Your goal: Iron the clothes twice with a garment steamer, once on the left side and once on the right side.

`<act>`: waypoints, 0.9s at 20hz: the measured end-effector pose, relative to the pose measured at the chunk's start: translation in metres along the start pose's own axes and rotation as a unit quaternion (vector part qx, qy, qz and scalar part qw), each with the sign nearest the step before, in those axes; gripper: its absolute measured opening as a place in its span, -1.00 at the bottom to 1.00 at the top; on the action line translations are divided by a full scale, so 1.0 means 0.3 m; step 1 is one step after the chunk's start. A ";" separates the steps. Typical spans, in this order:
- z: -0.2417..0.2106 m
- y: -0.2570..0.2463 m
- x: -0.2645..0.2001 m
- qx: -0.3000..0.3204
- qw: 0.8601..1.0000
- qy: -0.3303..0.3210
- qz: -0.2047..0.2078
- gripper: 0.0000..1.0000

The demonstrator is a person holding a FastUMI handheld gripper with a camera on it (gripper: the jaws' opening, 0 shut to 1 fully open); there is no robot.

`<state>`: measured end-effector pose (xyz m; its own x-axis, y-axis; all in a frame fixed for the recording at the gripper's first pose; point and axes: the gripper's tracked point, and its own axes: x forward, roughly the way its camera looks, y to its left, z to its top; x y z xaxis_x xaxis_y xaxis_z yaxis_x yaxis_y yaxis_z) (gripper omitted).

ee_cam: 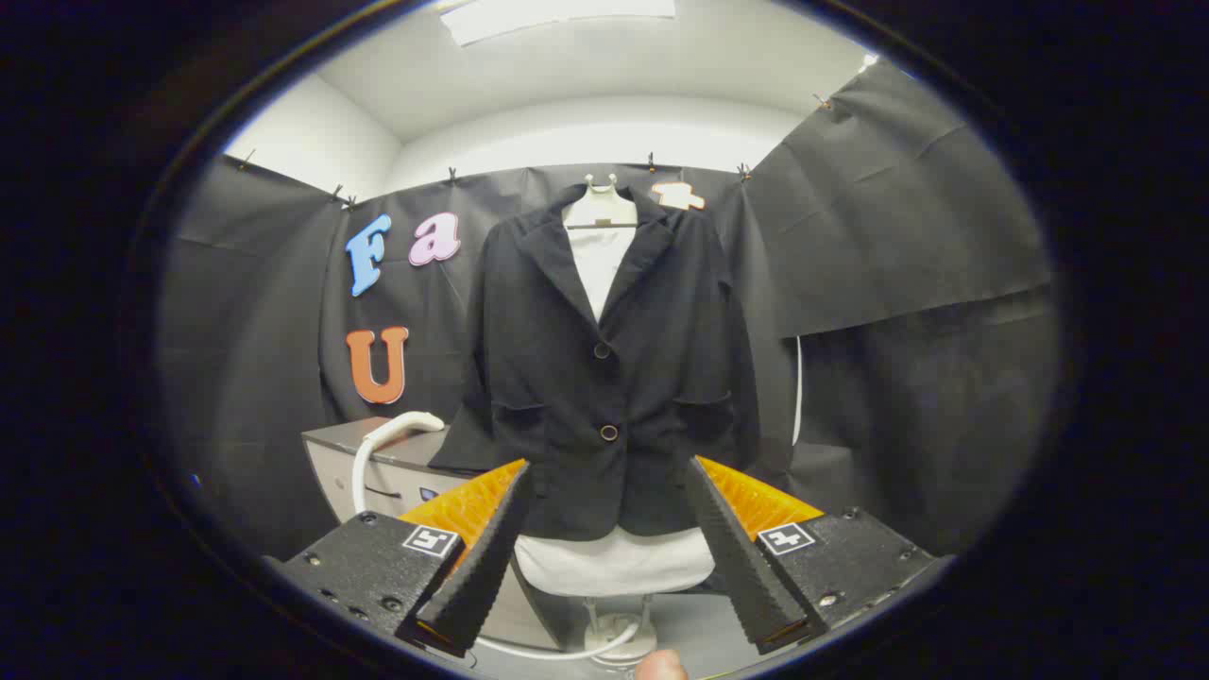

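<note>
The tool [609,529] is spread wide and holds nothing. The garment steamer [392,433], a curved white handle with a trailing hose, rests on the table [378,472] far left of the soft jacket [604,378]. It is probably rigid and light; grasp mid-handle.

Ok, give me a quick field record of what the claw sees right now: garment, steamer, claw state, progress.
garment: black jacket buttoned on a white mannequin torso, straight ahead beyond the fingers
steamer: white handle and hose resting on a grey unit, beside the jacket's lower sleeve
claw: gripper open, fingers spread, holding nothing
progress: steamer not yet picked up; no contact with the jacket
</note>
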<state>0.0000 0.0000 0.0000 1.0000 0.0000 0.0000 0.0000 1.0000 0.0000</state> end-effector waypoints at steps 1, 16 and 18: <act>-0.007 0.000 -0.003 -0.001 1.000 0.001 0.002 1.00; -0.016 0.157 0.034 0.003 0.998 0.017 0.055 1.00; -0.021 0.211 0.052 -0.003 0.998 0.021 0.062 1.00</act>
<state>0.0157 0.0634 -0.0063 0.9914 0.1242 -0.0417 -0.1244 0.9922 -0.0037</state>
